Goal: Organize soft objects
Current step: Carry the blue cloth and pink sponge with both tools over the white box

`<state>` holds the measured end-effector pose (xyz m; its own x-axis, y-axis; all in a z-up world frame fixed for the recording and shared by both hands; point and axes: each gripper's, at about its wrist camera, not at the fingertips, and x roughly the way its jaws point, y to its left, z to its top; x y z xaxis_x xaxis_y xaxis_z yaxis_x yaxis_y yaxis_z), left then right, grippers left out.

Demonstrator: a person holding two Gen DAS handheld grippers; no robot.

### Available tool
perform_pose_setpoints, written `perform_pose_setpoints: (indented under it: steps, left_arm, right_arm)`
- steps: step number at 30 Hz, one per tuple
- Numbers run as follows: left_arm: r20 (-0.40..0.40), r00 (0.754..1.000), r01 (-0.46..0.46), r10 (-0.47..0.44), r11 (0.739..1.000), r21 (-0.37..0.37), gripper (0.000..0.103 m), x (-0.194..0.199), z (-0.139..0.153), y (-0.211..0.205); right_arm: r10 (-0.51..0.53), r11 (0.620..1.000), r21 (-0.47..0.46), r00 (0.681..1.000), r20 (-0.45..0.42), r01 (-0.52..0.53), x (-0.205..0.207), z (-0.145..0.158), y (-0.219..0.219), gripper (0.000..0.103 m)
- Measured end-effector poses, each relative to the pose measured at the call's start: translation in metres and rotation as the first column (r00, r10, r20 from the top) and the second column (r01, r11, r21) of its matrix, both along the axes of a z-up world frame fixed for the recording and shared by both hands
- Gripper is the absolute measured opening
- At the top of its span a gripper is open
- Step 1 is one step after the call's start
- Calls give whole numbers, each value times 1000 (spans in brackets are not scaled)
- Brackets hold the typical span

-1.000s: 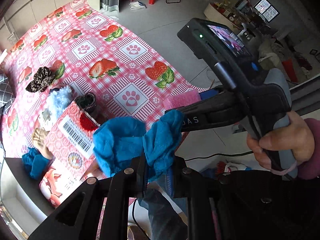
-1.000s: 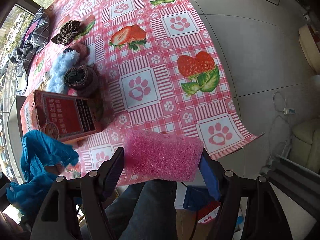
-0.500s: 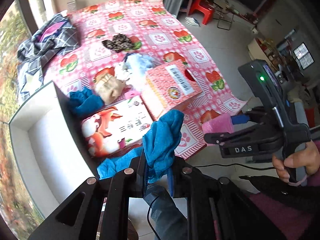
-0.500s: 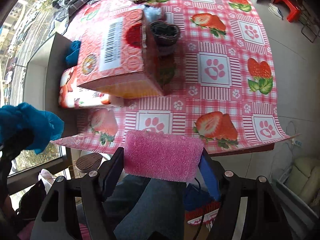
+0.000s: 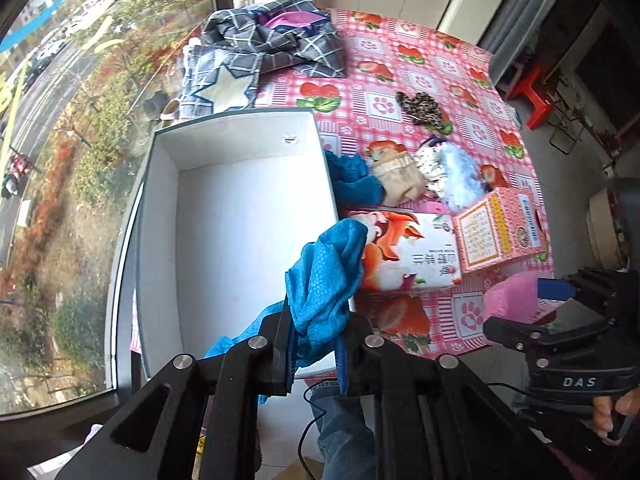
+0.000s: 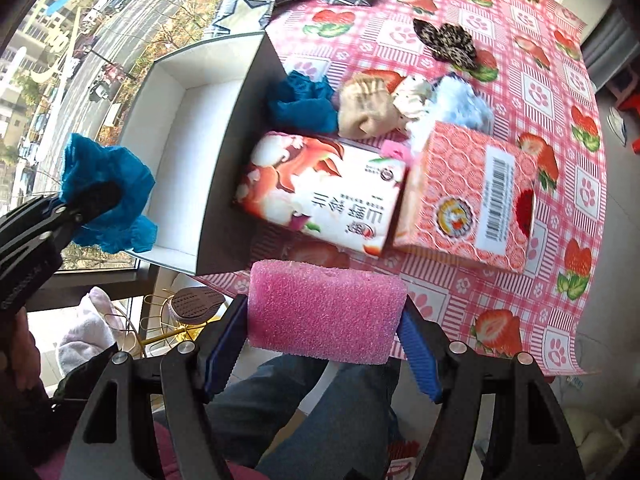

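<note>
Holding: left tool point(image 5: 314, 354) is clamped on a blue cloth point(image 5: 326, 280), right tool point(image 6: 322, 350) is clamped across a pink sponge point(image 6: 324, 312).
Blue cloth position: raised over the near right corner of the white box point(image 5: 160, 216), part of it trailing down inside the near wall.
Pink sponge position: in the air off the near edge of the counter point(image 6: 560, 92), not over the box.
Box contents: the floor that shows is bare; nothing appears to lie in it apart from the trailing cloth end.
Progress, as a judgement: early; two soft things are lifted, none is yet released into the box.
Left to gather: a second blue cloth point(image 6: 300, 102) just beside the box's right wall, a beige sock point(image 6: 366, 106) touching it, a small pale patterned piece point(image 6: 414, 94), a light blue fluffy item point(image 6: 460, 106), and a leopard-print piece point(image 6: 446, 40) farther off on the counter.
Uncertain: whether the plaid fabric heap point(image 5: 276, 38) behind the box belongs to the job cannot be told.
Obstacles: a fox-print tissue pack point(image 6: 320, 196) lies against the box's right wall, and a pink carton point(image 6: 468, 196) stands touching it; both sit between the right tool and the loose pile.
Likely next: let the cloth drop into the box, then carry the sponge leftward over the wall.
Risk: the cloth's hanging tail may drape over the near wall rather than fall inside.
</note>
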<state>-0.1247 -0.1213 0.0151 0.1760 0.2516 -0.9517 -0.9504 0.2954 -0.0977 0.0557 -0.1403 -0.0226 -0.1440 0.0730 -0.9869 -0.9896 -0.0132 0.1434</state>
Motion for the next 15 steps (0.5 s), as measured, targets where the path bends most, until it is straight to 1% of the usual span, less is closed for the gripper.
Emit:
perform_pose_setpoints:
  steps: [3,6,9,15]
  left_arm:
    - [2,997,-71,72,997,-18,17,-22,-7,4]
    - [-3,992,-125,125,992,-27,17,-39,-13,4]
    - [-4,984,-177,177,983,-52,17,-53,-23,6]
    - [-19,973,-229,228,970,-81,17,-66,-37,7]
  right_arm:
    - [46,999,19,999,1,-46,-22,7,12,73]
    - [98,995,27,995,2,-98,-42,10,21,73]
    - [154,988,31,988,11,-154,-63,11,28,73]
    - [220,974,44,975,16,-220,-92,12,43,73]
